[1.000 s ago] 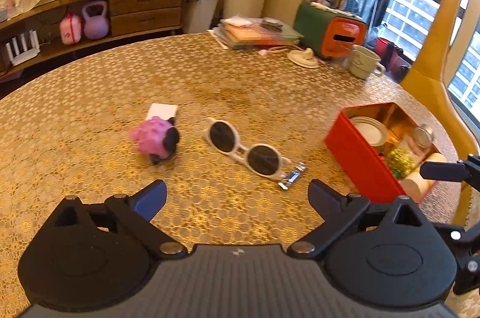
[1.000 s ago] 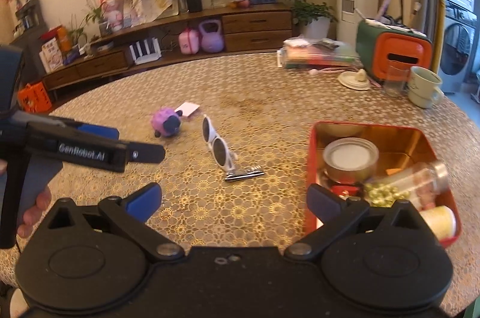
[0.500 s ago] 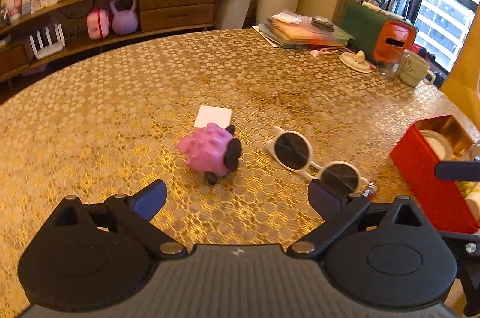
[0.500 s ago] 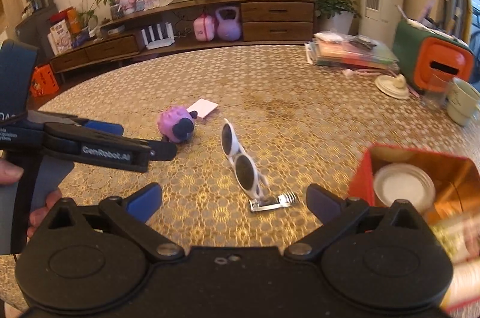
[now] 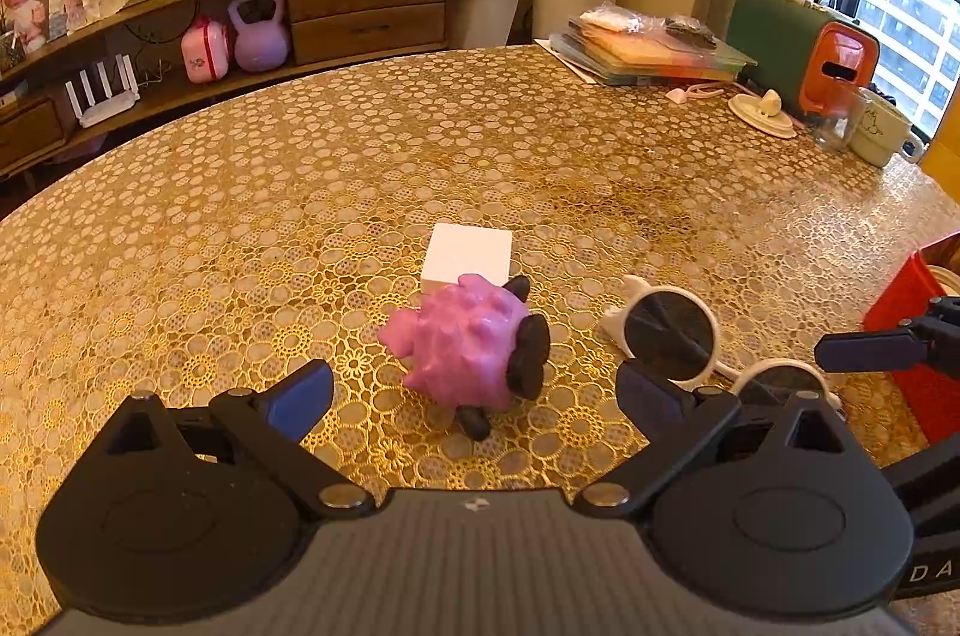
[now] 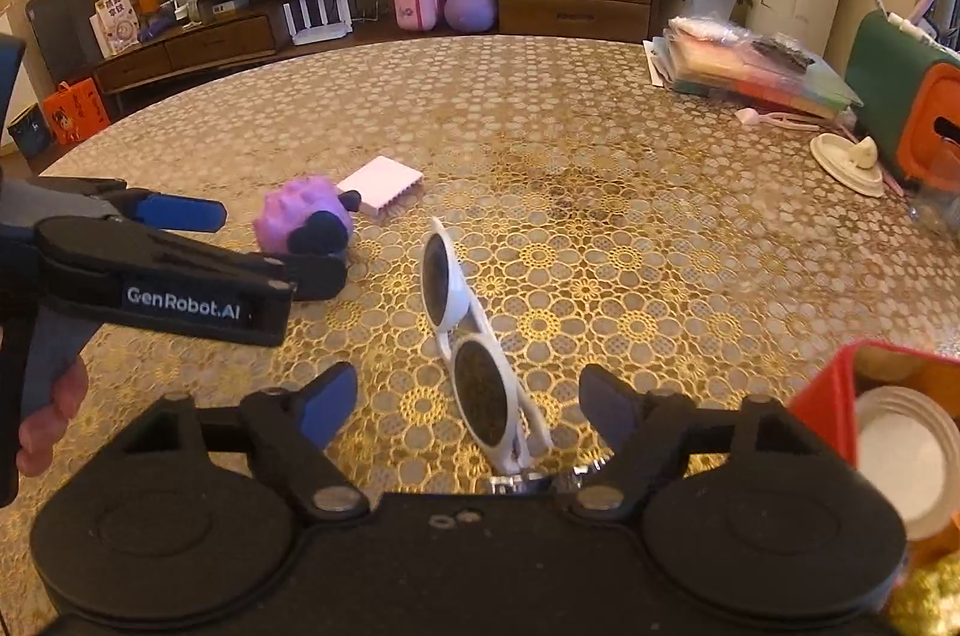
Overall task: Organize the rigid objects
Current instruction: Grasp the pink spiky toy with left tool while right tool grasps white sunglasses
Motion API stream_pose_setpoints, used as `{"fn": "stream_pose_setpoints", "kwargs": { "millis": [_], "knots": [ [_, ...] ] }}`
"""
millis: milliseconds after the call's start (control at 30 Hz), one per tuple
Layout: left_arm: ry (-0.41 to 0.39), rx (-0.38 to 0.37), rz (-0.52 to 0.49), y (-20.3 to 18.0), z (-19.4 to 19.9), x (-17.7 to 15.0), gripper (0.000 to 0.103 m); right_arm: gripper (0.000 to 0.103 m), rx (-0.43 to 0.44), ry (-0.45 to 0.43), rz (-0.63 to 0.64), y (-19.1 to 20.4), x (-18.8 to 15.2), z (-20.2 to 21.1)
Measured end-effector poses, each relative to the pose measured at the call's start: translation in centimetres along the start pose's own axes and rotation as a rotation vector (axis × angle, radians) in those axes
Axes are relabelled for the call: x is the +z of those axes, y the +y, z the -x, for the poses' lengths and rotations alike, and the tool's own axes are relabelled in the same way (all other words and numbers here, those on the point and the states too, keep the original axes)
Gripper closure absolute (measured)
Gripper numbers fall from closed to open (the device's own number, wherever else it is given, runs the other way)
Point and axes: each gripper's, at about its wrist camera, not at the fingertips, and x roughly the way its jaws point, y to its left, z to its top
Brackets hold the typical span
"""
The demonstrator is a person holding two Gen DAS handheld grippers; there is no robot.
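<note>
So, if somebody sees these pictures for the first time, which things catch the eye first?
Probably the pink spiky toy with black ears, lying mid-table between the fingers of the open left tool, just in front of a white box. Next, the white round sunglasses before the open right tool, and the red tin at the right edge.

My left gripper [image 5: 474,390] moved up to the pink toy [image 5: 471,348] (it's between the fingers now). My right gripper [image 6: 468,396] slid over to the sunglasses [image 6: 465,330], w/ the red box [image 6: 822,396] off to the side.
</note>
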Motion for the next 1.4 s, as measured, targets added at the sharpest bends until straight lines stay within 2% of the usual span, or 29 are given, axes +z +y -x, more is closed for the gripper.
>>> {"fn": "stream_pose_setpoints", "kwargs": {
  "millis": [400,467,600,633,700,833,967,1300,1333,1400],
  "knots": [
    [-0.013,-0.007,0.0,0.0,-1.7,0.2,0.002,0.041,-0.001,0.015,0.035,0.5,0.8,-2.7],
    [-0.018,0.0,-0.011,-0.2,-1.9,0.1,0.002,0.048,-0.006,0.007,0.033,0.5,0.8,-2.7],
    [-0.027,0.009,-0.009,-0.1,-2.2,0.0,0.002,0.07,-0.026,-0.002,0.034,0.2,0.8,-2.5],
    [-0.027,0.01,-0.009,-0.1,-2.2,0.0,0.005,0.073,-0.026,-0.003,0.039,0.2,0.8,-2.5],
    [-0.023,0.011,-0.016,-0.1,-2.3,0.0,0.013,0.075,-0.034,-0.005,0.062,0.5,0.6,-2.4],
    [-0.016,0.013,-0.018,0.0,-2.3,-0.1,0.037,0.077,-0.05,-0.007,0.077,0.9,0.5,-2.3],
    [-0.018,0.022,-0.034,-0.3,-2.2,-0.2,0.041,0.079,-0.058,-0.007,0.063,1.0,0.4,-2.1],
    [0.007,0.033,-0.035,-0.8,-1.3,-0.6,0.042,0.08,-0.041,-0.033,-0.021,0.5,0.0,0.0],
    [0.008,0.03,-0.034,-0.8,-1.1,-0.7,0.048,0.08,-0.039,-0.036,-0.03,0.5,-0.1,0.4],
    [0.018,0.029,-0.028,-0.9,-0.6,-0.8,0.048,0.08,-0.036,-0.04,-0.046,0.4,-0.3,1.1]
  ]
}}
